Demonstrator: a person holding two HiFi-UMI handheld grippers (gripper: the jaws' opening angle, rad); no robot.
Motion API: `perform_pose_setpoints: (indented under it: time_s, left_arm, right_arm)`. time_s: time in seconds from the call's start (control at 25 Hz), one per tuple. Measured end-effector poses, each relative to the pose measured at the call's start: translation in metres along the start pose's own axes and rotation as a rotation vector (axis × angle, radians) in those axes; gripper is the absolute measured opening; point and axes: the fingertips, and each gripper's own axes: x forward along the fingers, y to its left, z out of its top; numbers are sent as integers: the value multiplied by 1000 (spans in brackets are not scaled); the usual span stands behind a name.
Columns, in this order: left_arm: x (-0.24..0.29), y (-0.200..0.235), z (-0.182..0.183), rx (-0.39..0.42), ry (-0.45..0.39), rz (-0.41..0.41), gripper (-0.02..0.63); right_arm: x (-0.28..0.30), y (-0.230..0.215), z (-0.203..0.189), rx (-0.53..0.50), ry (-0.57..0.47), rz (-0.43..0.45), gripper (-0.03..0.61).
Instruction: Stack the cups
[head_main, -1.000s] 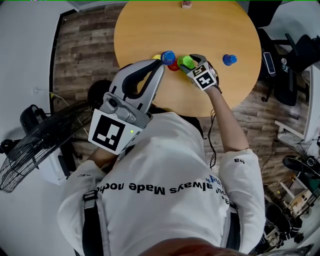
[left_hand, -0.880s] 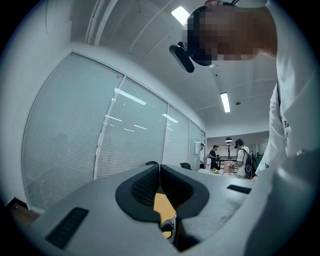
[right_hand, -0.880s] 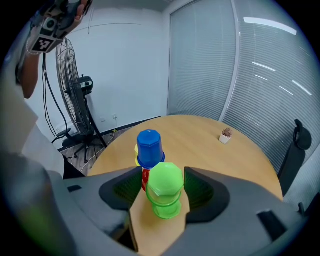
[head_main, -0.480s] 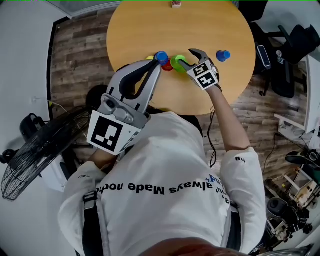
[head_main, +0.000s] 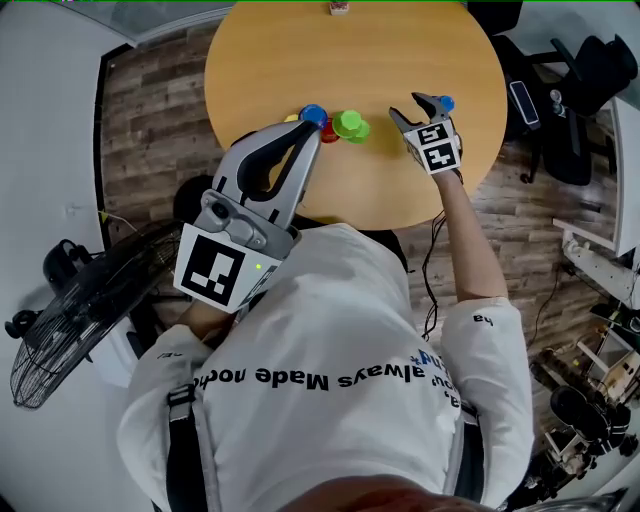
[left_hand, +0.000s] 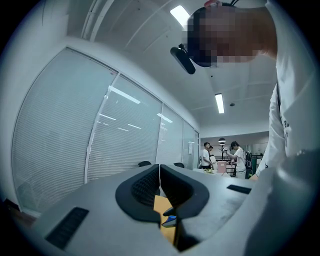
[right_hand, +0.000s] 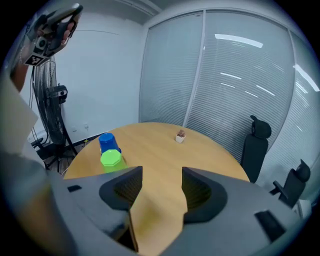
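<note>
**Right gripper open beside the lone cup, left gripper idle**

Head view: On the round counter (head_main: 300, 50) a cluster of cups stands near the front edge: a blue cup (head_main: 313, 113), a red cup (head_main: 329, 132), a sliver of a yellow cup (head_main: 291, 117) and a green cup (head_main: 350, 125). A lone blue cup (head_main: 447, 103) stands well apart to the right. The right gripper (head_main: 412, 108) is just beside it, partly covering it. The left gripper (head_main: 317, 128) points at the cluster. A small pot (head_main: 339, 8) sits at the far edge, and a fan (head_main: 70, 310) stands on the floor.

Left gripper view: The left gripper (left_hand: 159, 172) has its fingers pressed together, holding nothing. A scrap of blue shows below them.

Right gripper view: The right gripper (right_hand: 161, 175) has its fingers wide apart with only bare counter between them. The green cup (right_hand: 112, 159) and the blue cup (right_hand: 107, 141) stand off to the left. The lone blue cup is not visible here.

The step in hand looks like fetching the lone blue cup. The next move would call for turning the open fingers around it, closing, and carrying it to the cluster. The counter between them looks clear, though the closely packed cups leave little room for placing it.
</note>
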Motion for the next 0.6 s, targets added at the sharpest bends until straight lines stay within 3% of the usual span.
perform_pose_setpoints:
  time_s: [0.6]
  left_arm:
    - [33,-9,-8,6,49,-5,28]
  right_arm:
    - [1,-94,-69,146,64,-152,258]
